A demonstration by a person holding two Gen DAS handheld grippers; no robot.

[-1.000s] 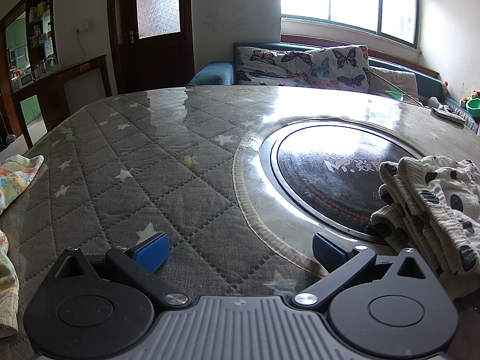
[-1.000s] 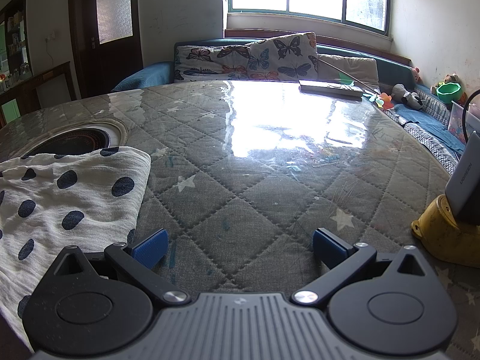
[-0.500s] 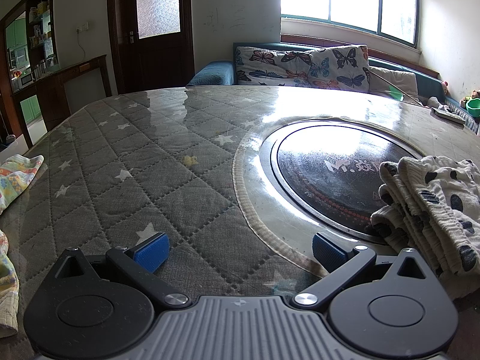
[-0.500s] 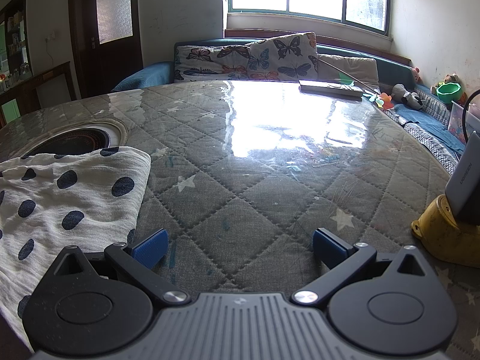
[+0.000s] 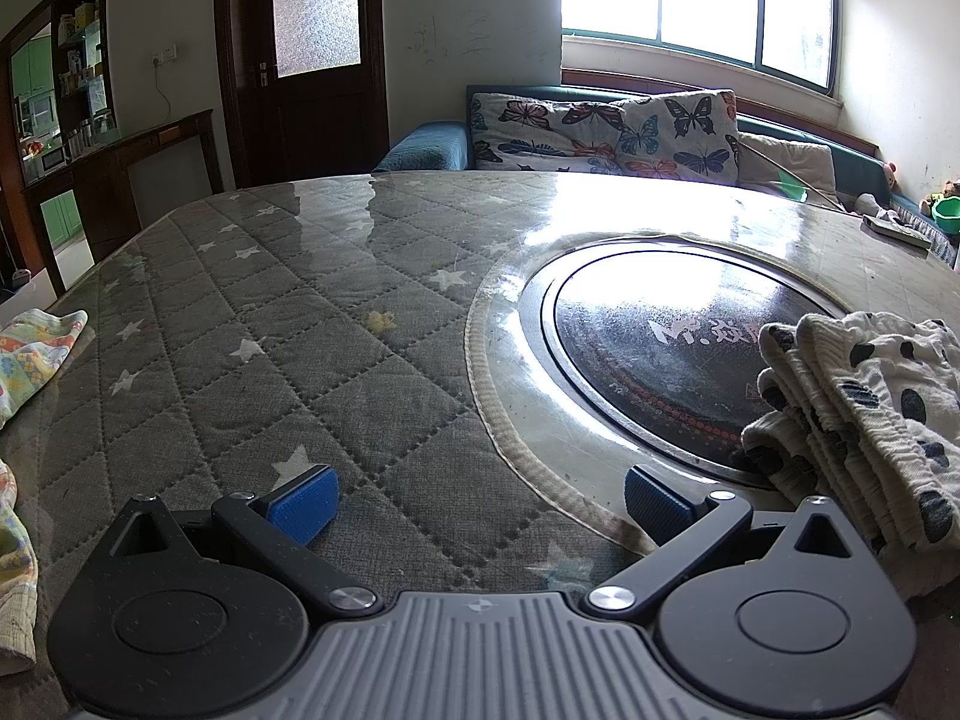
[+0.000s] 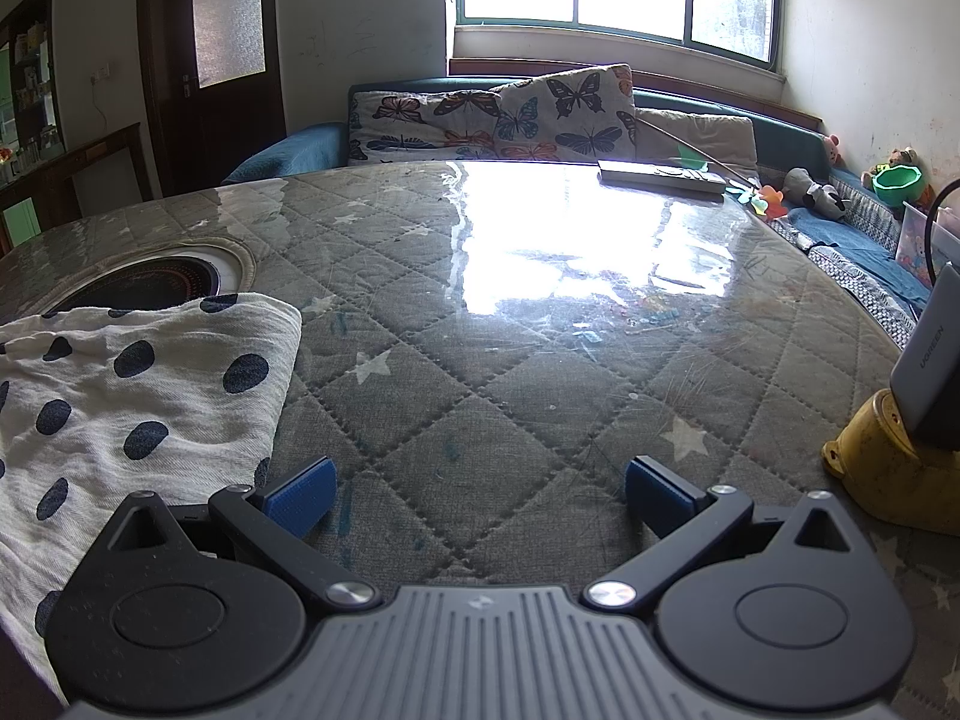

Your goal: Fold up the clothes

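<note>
left gripper (image 5: pixel 477 495) held wide, empty | right gripper (image 6: pixel 480 495) held wide, empty | polka-dot garment (image 6: pixel 132 396) folded between them, nearer right's left finger

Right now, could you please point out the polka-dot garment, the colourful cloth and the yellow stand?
polka-dot garment (image 6: pixel 150 396): right wrist view, on its flat top layer.
colourful cloth (image 5: pixel 33 348): left wrist view, on its printed middle.
yellow stand (image 6: pixel 882 468): right wrist view, on its front face.

The black two-finger left gripper (image 5: pixel 478 502) with blue ribbed pads (image 5: pixel 303 504) is sitting level with its jaws spread wide, gripping nothing. The matching black right gripper (image 6: pixel 478 496) is likewise gaping wide apart, its blue pads (image 6: pixel 302 495) empty.
</note>
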